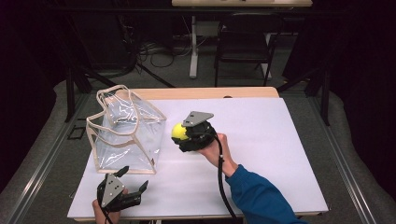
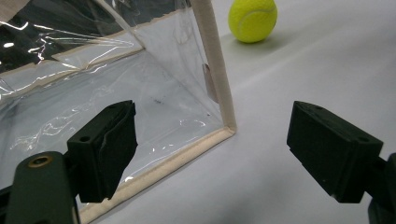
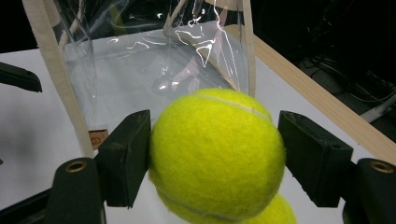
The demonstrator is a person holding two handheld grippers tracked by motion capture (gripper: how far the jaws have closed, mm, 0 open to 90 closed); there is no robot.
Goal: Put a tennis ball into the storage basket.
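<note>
Two black jaws of the right gripper (image 3: 212,158) sit against either side of a yellow tennis ball (image 3: 217,154), pinching it just above the white table (image 1: 261,140) — directly beyond the ball stands a clear plastic bag (image 3: 154,60) with beige trim, very near. Nearer the person, the left gripper (image 2: 212,149) hovers with its jaws spread wide and nothing between them — the bag's lower corner lies just ahead of its left jaw, the ball farther off beyond.
</note>
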